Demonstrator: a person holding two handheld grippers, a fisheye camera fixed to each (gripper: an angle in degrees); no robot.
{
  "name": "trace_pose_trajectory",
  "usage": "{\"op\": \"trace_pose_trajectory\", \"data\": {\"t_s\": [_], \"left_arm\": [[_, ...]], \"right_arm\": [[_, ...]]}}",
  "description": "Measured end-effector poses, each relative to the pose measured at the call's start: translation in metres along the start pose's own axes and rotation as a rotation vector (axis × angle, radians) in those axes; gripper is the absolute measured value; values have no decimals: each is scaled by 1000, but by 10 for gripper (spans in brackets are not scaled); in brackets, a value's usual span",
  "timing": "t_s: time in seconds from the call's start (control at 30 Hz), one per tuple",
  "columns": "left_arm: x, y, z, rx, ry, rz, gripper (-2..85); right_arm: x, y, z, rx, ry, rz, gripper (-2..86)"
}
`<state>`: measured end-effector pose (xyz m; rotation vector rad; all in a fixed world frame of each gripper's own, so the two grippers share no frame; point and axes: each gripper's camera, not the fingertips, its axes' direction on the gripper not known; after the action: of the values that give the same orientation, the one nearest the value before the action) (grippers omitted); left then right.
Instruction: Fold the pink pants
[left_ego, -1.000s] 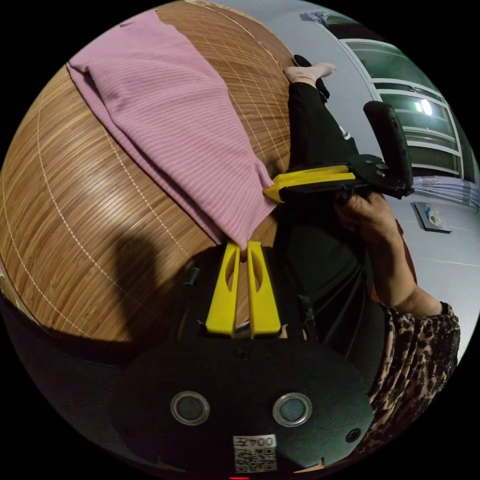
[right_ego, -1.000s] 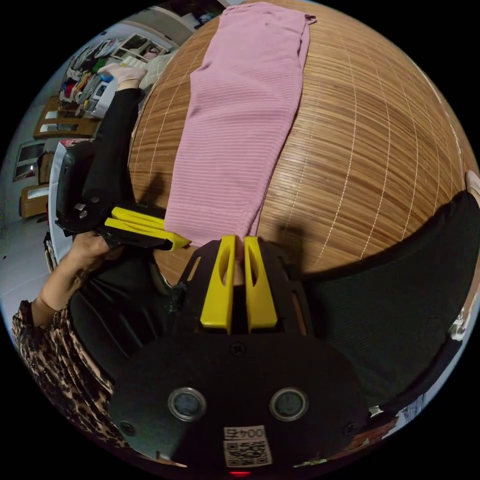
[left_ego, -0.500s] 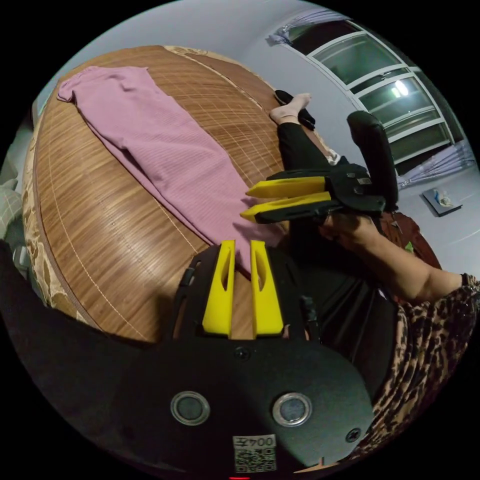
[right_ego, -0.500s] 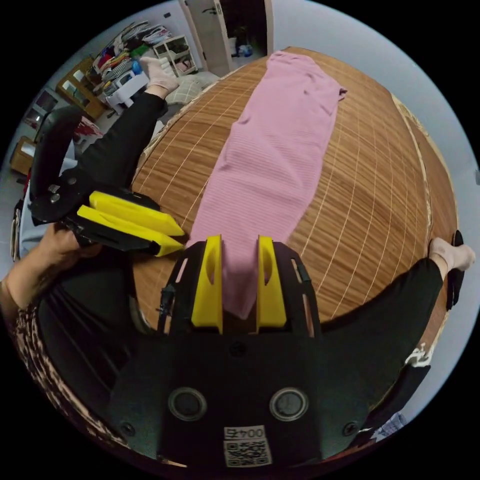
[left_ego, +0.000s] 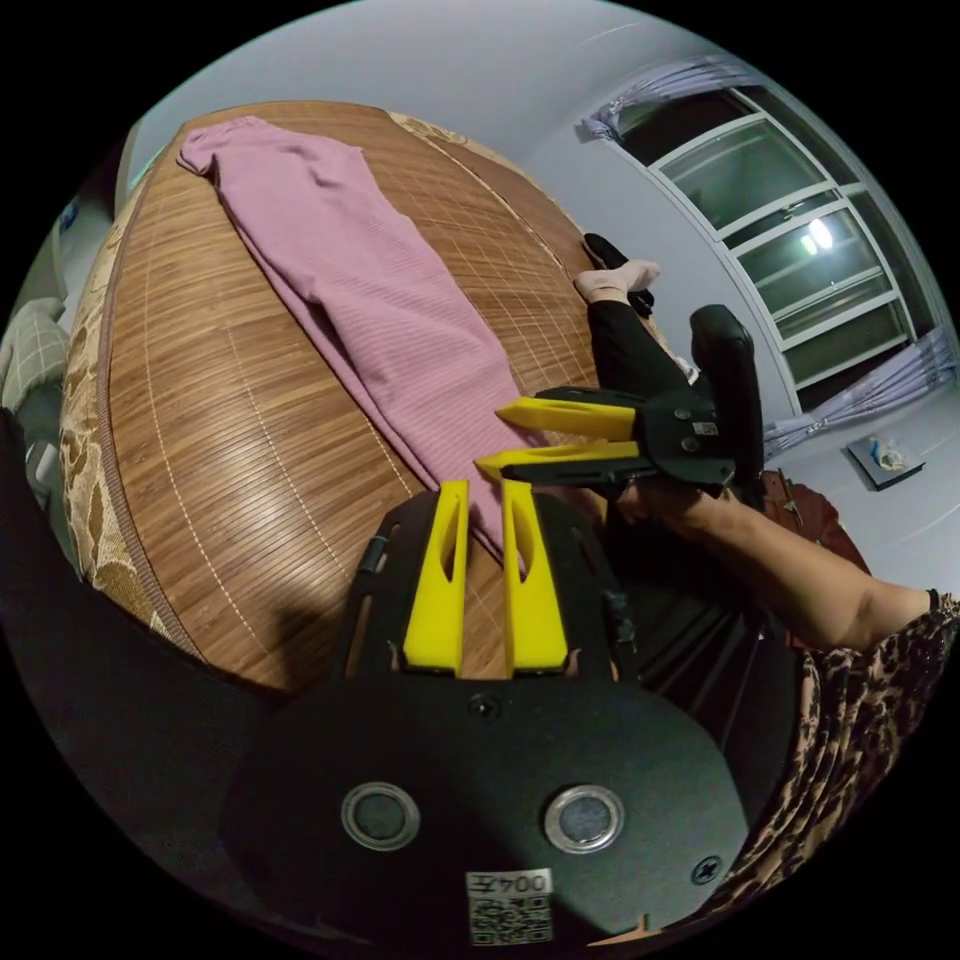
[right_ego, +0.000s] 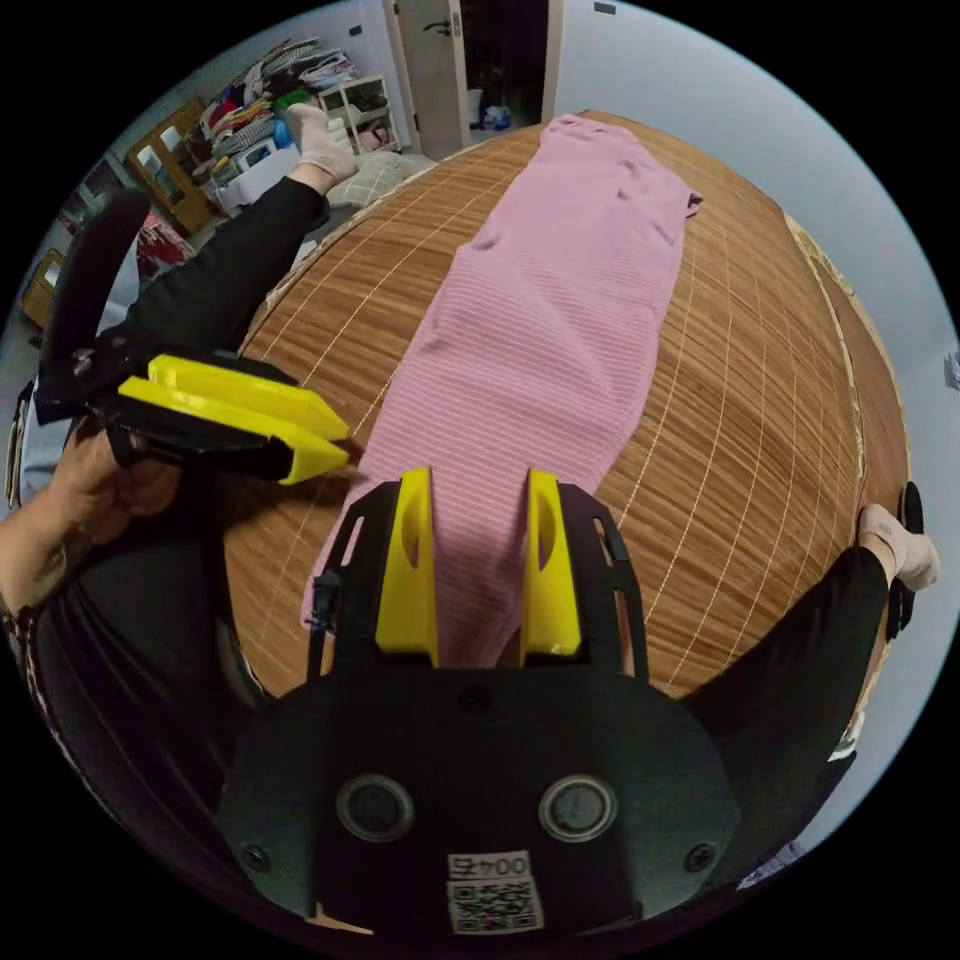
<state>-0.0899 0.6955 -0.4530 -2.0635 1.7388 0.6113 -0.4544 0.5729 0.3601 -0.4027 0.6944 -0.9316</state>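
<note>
- A bamboo mat of thin brown slats stitched with pale threads covers the bed – its weave runs under everything in both views
- A patterned beige edge shows beyond the mat's border in the left gripper view
- The pink pants lie flat and lengthwise on the mat, folded into one long strip, ribbed cloth smooth
- A person's legs in black trousers rest on the mat at either side of the pants – socked feet toward the far end
</note>
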Motion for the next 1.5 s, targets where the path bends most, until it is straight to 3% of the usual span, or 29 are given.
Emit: {"op": "trace_pose_trajectory", "data": {"t_s": [0.63,0.73,0.93,1.03,1.1,1.5], "left_arm": [[2,-5,-1,5,44,-10,60],[2,-6,-6,58,44,-30,49],[16,-62,-12,163,-198,92,29],[12,-94,18,65,-315,114,23],[8,-100,40,3,-385,132,19],[20,-107,52,77,-338,174,14]], "right_arm": [[-14,63,-11,-162,4,16,142],[-7,68,-34,-30,15,36,138],[-5,56,-33,64,35,-6,135],[-11,54,0,-106,33,-62,137],[-10,63,-1,-47,47,-75,136],[39,69,-13,-26,-56,24,131]]}}
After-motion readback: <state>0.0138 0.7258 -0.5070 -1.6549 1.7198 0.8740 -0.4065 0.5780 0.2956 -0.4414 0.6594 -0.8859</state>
